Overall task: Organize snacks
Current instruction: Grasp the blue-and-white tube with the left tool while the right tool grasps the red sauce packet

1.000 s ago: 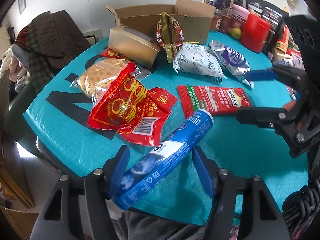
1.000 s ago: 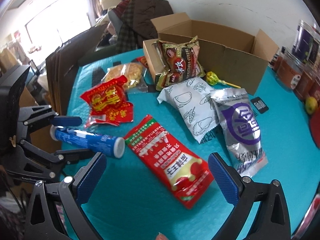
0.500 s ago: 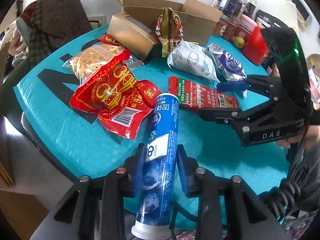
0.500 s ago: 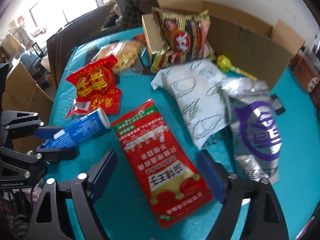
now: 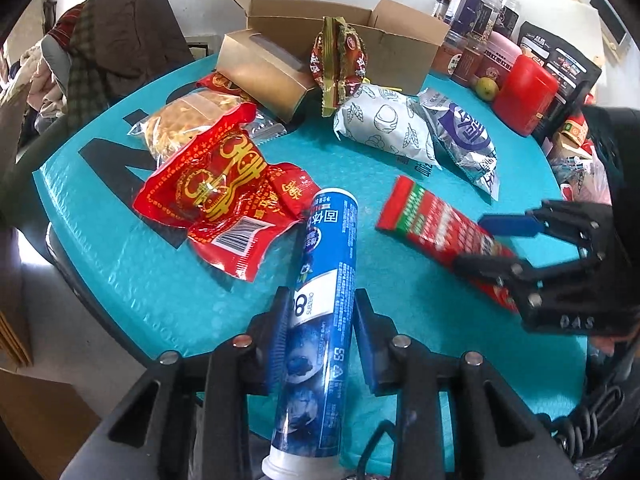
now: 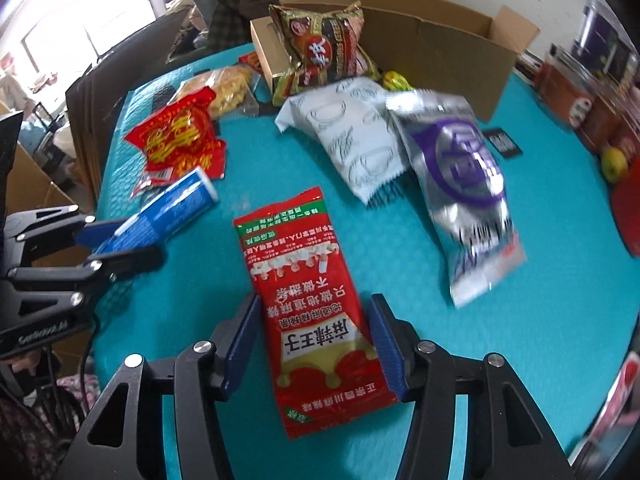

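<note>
The fingers (image 5: 362, 344) of the left gripper (image 5: 320, 340) are closed on a blue tube (image 5: 326, 284), which runs lengthwise between them with its white cap toward the camera and its far end pointing out over the table (image 5: 160, 288). The fingers (image 6: 386, 344) of the right gripper (image 6: 314, 342) stand on either side of a flat red packet (image 6: 316, 312) that lies on the table; they have just been closing in on it, and they sit at its long edges at a narrow opening, though whether they press on it cannot be told. Just beyond the tube's far end lies a crumpled red bag (image 5: 224, 200), with a clear bag of biscuits (image 5: 188, 120) behind it. Past the red packet lie a white pouch (image 6: 356, 140) and a silver and purple pouch (image 6: 460, 184), partly overlapping. At the far edge stands an open cardboard box (image 6: 432, 40), with a dark red snack bag (image 6: 324, 48) leaning against it.
</note>
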`<state>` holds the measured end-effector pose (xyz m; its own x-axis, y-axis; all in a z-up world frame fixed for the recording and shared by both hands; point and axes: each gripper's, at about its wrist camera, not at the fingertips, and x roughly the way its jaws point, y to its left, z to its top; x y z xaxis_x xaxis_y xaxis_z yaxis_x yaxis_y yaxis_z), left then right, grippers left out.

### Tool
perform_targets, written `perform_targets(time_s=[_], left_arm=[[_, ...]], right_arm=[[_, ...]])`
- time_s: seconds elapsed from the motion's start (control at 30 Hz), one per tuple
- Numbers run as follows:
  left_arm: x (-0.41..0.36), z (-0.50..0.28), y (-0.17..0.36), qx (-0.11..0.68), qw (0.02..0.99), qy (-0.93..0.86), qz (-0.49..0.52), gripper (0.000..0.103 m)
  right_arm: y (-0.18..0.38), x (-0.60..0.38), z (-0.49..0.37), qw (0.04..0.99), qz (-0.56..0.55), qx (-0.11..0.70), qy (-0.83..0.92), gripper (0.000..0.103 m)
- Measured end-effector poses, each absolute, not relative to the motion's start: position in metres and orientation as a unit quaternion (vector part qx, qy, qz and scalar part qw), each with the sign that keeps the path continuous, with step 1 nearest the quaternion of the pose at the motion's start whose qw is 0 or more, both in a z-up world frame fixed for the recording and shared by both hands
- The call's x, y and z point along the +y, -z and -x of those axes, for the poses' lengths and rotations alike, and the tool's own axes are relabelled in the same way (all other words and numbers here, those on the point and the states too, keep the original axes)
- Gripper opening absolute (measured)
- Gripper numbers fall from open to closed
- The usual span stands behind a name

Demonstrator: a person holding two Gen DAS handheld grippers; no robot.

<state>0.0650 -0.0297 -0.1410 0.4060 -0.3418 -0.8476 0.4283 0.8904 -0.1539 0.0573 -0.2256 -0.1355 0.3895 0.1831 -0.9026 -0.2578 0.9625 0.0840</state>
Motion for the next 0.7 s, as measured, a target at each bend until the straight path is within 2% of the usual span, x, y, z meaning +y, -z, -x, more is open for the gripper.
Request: perform_targets(time_s=[0.17, 0.23, 0.33, 0.43, 0.47, 0.5, 0.53, 0.63, 0.7], left_arm=[[-0.038, -0.065, 0.142, 0.491, 0.838, 0.232, -0.057, 0.031], [-0.041, -0.065, 0.143, 0.486, 0.84, 0.232, -0.065, 0.031], [-0.043, -0.068, 0.143, 0.484, 0.842, 0.231, -0.062, 0.031], [-0.044, -0.07, 0.143, 0.478, 0.845, 0.233, -0.058, 0.031], [-0.044, -0.071, 0.143, 0.473, 0.847, 0.234, -0.057, 0.031], [-0.047, -0.071, 0.144, 0.468, 0.85, 0.235, -0.06, 0.03], [-0.047, -0.071, 0.144, 0.463, 0.852, 0.235, -0.064, 0.029], [-0.047, -0.071, 0.144, 0.455, 0.855, 0.239, -0.064, 0.028], [-0.044, -0.072, 0.144, 0.456, 0.855, 0.241, -0.056, 0.028]], right_arm=[[0.134, -0.226, -0.05, 0.829, 0.033, 0.542, -0.131, 0.061], [0.136, -0.219, -0.051, 0.831, 0.047, 0.538, -0.137, 0.073], [0.143, -0.201, -0.055, 0.834, 0.087, 0.529, -0.131, 0.084], [0.145, -0.2, -0.055, 0.842, 0.084, 0.515, -0.133, 0.084], [0.145, -0.201, -0.054, 0.845, 0.081, 0.511, -0.132, 0.082], [0.144, -0.201, -0.054, 0.849, 0.083, 0.505, -0.133, 0.075], [0.143, -0.202, -0.052, 0.856, 0.081, 0.493, -0.134, 0.058], [0.141, -0.205, -0.05, 0.862, 0.071, 0.486, -0.124, 0.05], [0.14, -0.208, -0.05, 0.865, 0.066, 0.483, -0.119, 0.049]])
